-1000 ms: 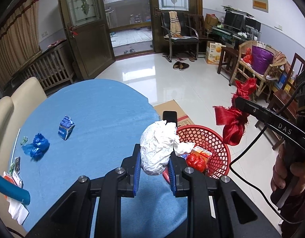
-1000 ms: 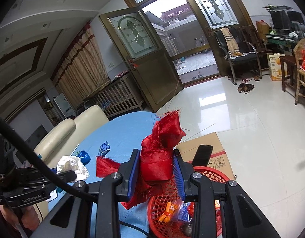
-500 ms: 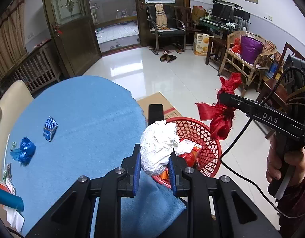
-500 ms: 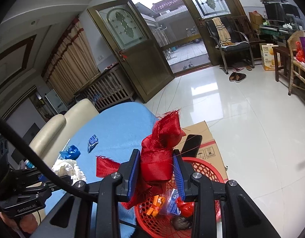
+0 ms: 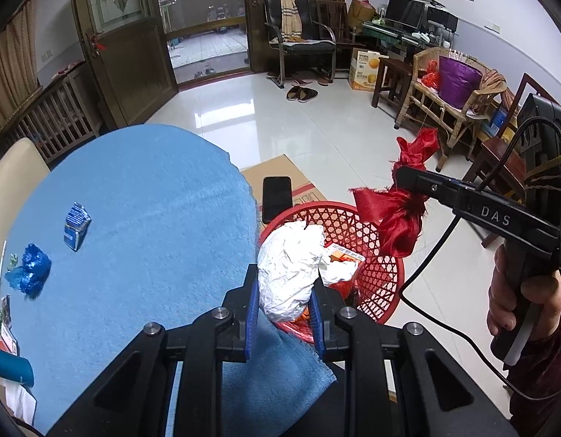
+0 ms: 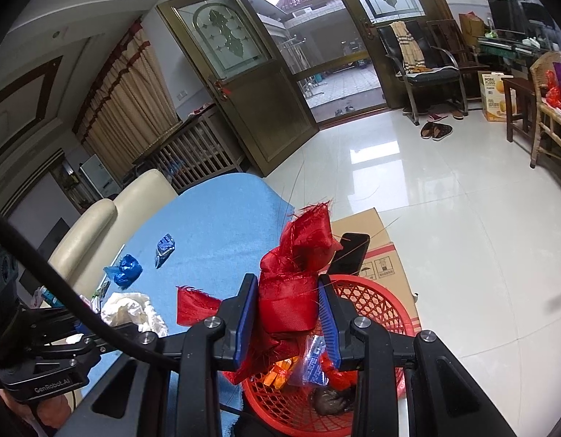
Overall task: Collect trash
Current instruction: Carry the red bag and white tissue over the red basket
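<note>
Movement: both grippers had drifted from over the table edge to above the red basket (image 5: 375, 287) since a second earlier; more of the basket's inside showed beneath each of them.
Left gripper (image 5: 285, 309): clamped on a crumpled white paper wad (image 5: 289, 269), held over the basket's near rim, just past the edge of the blue tablecloth (image 5: 145, 218).
Right gripper (image 6: 286, 318): clamped on a bunched red fabric scrap (image 6: 291, 284), a frayed tail hanging loose to its left, poised over the basket.
Paper wad handling: looked light and crushable, stiff enough to keep its shape; the pads gripped it across its middle, which seemed a sound place to hold.
Red scrap handling: soft, limp and slippery-looking satin with loose threads; it would likely snag on the lattice or cling to the pads, so a wide release seemed wise.
Basket: red plastic lattice, on the floor against the table, beside a flattened cardboard box (image 6: 375, 251) with a dark phone (image 5: 277, 196) lying on it.
Basket contents: orange packets, a clear wrapper with blue print, red plastic and a dark lump; nowhere near full.
Left on table: a blue foil wrapper (image 5: 76, 225) and a crumpled blue bag (image 5: 31, 267), well apart from the basket.
</note>
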### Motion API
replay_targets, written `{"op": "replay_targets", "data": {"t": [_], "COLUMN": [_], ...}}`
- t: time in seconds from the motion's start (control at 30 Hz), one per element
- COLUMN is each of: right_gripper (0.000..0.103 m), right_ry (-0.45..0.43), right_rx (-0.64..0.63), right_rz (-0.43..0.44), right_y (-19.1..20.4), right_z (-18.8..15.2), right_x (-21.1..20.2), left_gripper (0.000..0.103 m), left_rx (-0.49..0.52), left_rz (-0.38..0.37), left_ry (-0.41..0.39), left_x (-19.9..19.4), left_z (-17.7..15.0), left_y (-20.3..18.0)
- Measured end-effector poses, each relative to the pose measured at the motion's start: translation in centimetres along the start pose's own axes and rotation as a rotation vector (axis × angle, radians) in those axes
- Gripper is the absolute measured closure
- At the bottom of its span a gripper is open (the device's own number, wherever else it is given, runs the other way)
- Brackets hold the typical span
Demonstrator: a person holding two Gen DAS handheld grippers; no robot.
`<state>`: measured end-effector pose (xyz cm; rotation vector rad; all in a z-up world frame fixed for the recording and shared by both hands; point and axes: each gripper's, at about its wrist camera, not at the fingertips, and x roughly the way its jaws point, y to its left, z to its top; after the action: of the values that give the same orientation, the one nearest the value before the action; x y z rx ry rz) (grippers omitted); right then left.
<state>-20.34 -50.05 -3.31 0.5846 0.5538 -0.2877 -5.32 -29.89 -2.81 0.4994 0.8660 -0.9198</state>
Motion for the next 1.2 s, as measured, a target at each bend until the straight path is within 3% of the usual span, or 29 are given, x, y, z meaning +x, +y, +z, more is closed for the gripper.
{"op": "replay_targets", "data": {"t": [0.97,1.2], "right_gripper": [0.068,0.067], "right_ry": [0.011,0.049], "right_rx": [0.066,0.091], "right_rz": [-0.076,-0.094], "right_y": [-1.4,-1.8], "right_z": [-0.7,-0.9], "right_x": [0.3,1.1], "left_gripper": [0.077,0.077], "left_rx": [-0.009,-0.011], "left_rz": [-0.059,-0.073], "left_ry": [0.098,0.113], "left_x": [4.0,5.1], "left_z": [-0.4,-0.2], "left_y": [-0.1,-0.2]}}
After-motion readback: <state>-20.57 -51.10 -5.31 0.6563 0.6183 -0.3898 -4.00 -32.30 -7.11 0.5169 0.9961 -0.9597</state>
